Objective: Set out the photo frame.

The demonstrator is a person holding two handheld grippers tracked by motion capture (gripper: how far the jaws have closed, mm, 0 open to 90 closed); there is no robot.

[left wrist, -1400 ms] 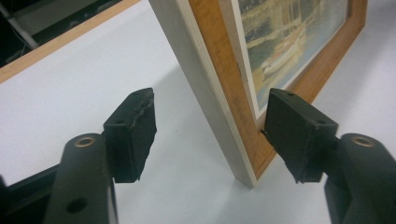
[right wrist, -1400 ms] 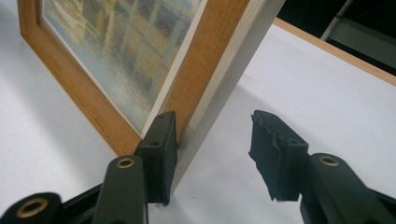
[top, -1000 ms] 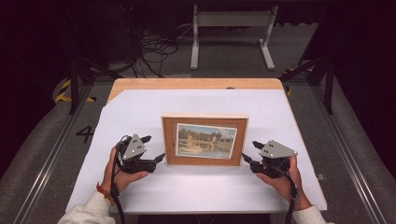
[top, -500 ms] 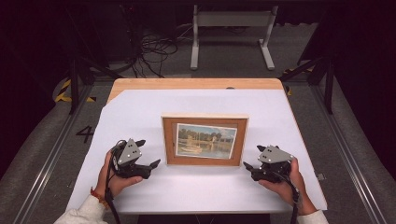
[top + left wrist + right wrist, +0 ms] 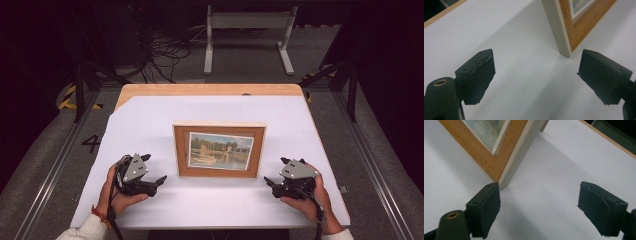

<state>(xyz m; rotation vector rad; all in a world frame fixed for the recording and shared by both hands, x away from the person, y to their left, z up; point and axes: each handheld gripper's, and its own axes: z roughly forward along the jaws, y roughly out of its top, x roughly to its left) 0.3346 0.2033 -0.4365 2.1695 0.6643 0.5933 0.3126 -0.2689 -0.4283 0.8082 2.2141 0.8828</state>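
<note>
White sheet [image 5: 210, 200] covering a wooden table [image 5: 210, 90], seen from the high view; a wood-framed picture [image 5: 219, 150] stands upright near the sheet's middle, its face toward me. I see my left gripper [image 5: 152, 172] low on the sheet, just off the frame's lower left corner and apart from it, held in the left hand [image 5: 120, 192]. My right gripper [image 5: 274, 175] sits off the lower right corner, held in the right hand [image 5: 305, 200]. In the left gripper view, the jaws stand spread wide with bare sheet between them; the frame's pale side edge and corner [image 5: 560, 32] lie ahead, nearer the right-hand jaw. In the right gripper view, the jaws are likewise spread and empty; the frame's corner [image 5: 499, 167] stands just beyond the left-hand jaw. Beyond the table: a grey floor, tangled black cables [image 5: 160, 55], a pale metal stand [image 5: 247, 30], and a painted numeral 4 [image 5: 92, 143].
</note>
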